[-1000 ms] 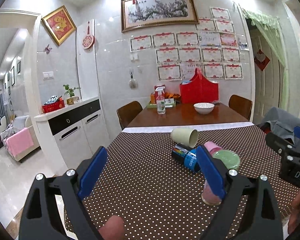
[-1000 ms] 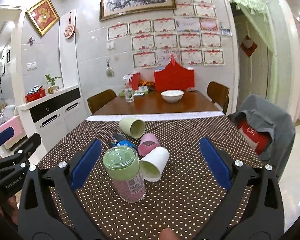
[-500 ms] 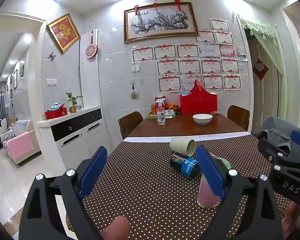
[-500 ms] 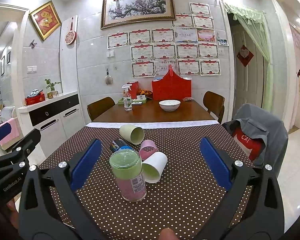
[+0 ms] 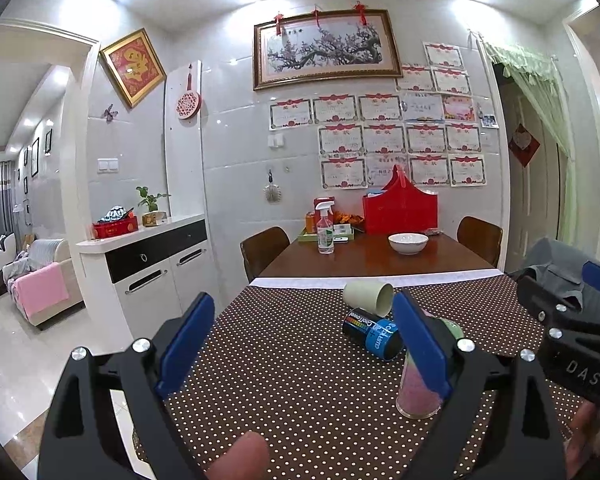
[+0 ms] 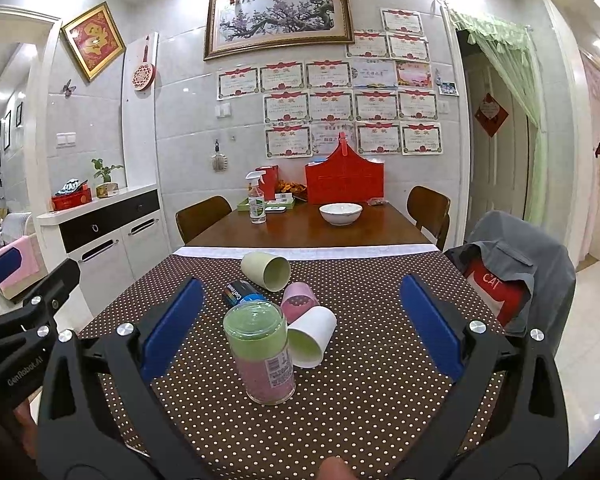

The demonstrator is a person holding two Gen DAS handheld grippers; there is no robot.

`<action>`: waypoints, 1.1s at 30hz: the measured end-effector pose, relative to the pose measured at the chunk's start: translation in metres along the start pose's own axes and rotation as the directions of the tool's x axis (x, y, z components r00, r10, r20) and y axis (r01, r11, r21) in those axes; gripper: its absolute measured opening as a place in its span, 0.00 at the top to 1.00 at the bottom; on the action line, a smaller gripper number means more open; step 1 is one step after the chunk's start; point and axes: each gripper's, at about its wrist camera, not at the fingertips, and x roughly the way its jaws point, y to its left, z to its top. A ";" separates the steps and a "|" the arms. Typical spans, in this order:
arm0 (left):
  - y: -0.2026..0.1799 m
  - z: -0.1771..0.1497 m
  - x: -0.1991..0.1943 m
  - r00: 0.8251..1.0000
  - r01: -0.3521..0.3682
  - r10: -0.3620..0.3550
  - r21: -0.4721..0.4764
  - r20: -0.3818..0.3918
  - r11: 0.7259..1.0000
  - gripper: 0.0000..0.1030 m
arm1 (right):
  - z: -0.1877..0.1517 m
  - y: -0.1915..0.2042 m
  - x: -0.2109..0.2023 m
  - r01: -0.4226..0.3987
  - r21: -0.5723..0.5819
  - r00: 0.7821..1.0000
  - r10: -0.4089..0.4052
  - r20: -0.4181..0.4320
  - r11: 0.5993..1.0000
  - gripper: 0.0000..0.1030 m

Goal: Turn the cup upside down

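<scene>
cups on the dotted table, both tools spread

we hold the left tool (image 5: 300, 344) and right tool (image 6: 300, 328) with blue pads wide apart, pinching nothing. on the dotted table (image 6: 380, 392) we list: green cup (image 6: 266, 271) on its side, farthest; pink cup (image 6: 298, 301) and white cup (image 6: 311, 336) on their sides, touching; lidded jar (image 6: 260, 356) upright beside the white cup; dark can (image 5: 372, 334) lying flat.

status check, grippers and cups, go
Left gripper and right gripper open, empty. Standing cup between right fingers; four cups on sides behind. Nothing blocking.
</scene>
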 end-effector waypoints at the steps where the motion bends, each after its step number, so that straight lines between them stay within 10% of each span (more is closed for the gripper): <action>1: 0.000 0.000 0.000 1.000 -0.002 0.002 0.001 0.001 1.000 0.14 | 0.000 0.000 0.000 -0.001 0.001 1.000 0.001 0.000 1.000 0.06; 33: 0.004 -0.003 0.011 0.999 0.007 -0.007 0.001 -0.045 1.000 0.04 | -0.005 -0.001 0.008 -0.022 0.014 0.999 0.022 -0.025 1.000 0.06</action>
